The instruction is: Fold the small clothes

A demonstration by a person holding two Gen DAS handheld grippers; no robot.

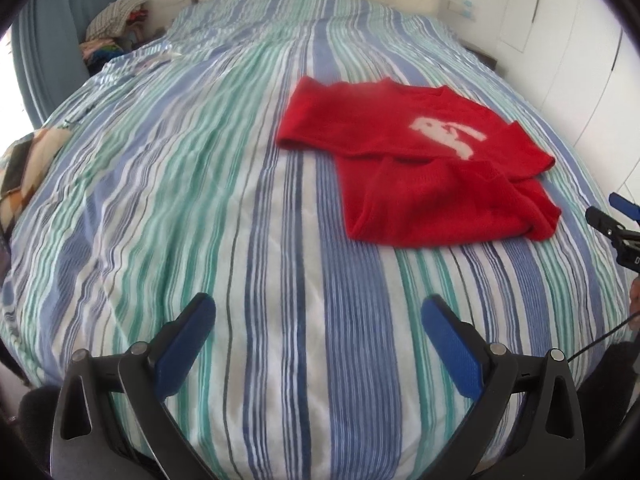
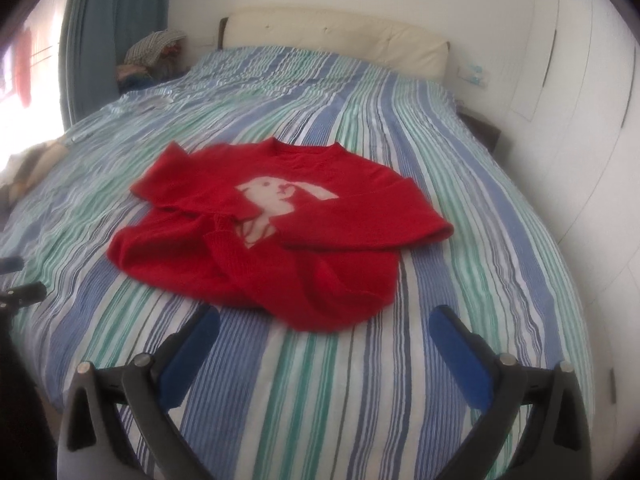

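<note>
— Position of sweater (image 2: 256,236)?
— On the bed (image 2: 400,360), ahead of the right gripper (image 2: 324,332) at twelve o'clock; from the left gripper (image 1: 319,320), one o'clock
— Headboard (image 2: 336,40)?
— Behind, far end

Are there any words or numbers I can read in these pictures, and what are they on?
No words or numbers can be read.
red sweater: only a white rabbit picture, no writing.
right tongs: a white mark at the left view's edge, cut off and too blurred to read.
</note>
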